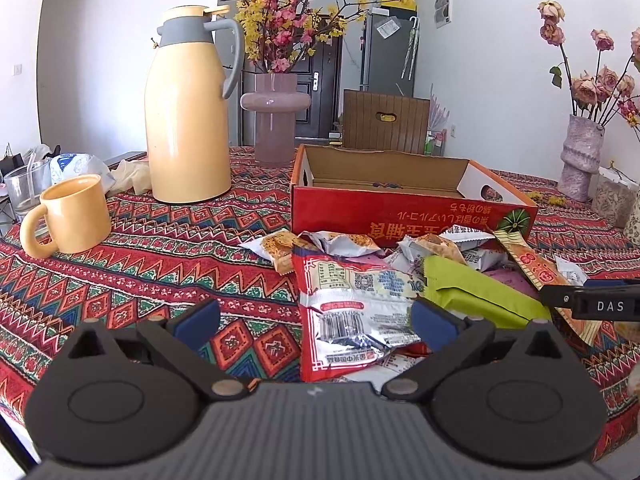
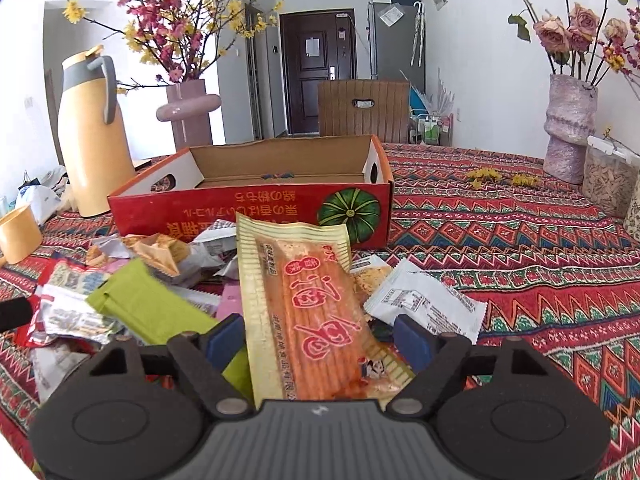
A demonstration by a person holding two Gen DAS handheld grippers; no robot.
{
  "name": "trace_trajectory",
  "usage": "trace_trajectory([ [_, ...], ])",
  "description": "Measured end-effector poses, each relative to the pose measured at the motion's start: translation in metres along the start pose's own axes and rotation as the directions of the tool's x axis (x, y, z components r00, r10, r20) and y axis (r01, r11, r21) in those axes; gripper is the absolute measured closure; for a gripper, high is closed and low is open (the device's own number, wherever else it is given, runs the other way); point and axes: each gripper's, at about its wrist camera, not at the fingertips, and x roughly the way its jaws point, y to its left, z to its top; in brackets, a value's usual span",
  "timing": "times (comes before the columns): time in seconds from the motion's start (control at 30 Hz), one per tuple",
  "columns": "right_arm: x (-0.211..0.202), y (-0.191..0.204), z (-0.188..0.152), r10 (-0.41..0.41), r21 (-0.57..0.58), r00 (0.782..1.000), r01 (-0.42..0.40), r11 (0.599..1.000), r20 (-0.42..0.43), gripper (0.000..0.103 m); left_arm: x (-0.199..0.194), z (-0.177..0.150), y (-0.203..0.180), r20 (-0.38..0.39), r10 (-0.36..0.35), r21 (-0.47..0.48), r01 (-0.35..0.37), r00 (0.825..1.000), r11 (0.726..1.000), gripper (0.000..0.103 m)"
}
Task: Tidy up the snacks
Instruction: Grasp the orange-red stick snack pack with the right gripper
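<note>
Both tongs look alike. The left gripper (image 1: 316, 322) has a ribbed dark grey body, with a small white mark at its front edge. On either side sits a black rounded housing with an oval recess, topped by a triangular peak. Black arms hinge on silver rivets, ending in blue pads (image 1: 430, 320). The right gripper (image 2: 320, 338) matches it; seen from the left, its black finger reads "DAS" in white.
</note>
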Motion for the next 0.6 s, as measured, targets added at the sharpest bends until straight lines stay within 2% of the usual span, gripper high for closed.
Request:
trace_trajectory([
  [0.27,0.026,-0.009,0.006,0.022,0.002,0.998,-0.022,1.0,-0.056,0.022,0.009,0.003,0.0,-0.02,0.009,-0.001,-0.009,1.0,1.0,0.0],
  [0.6,0.036,-0.029,0.006,0.114,0.117,0.99,-0.104,0.988,-0.081,0.022,0.016,0.004,0.0,-0.05,0.003,0.002,-0.003,0.999,1.0,0.0],
])
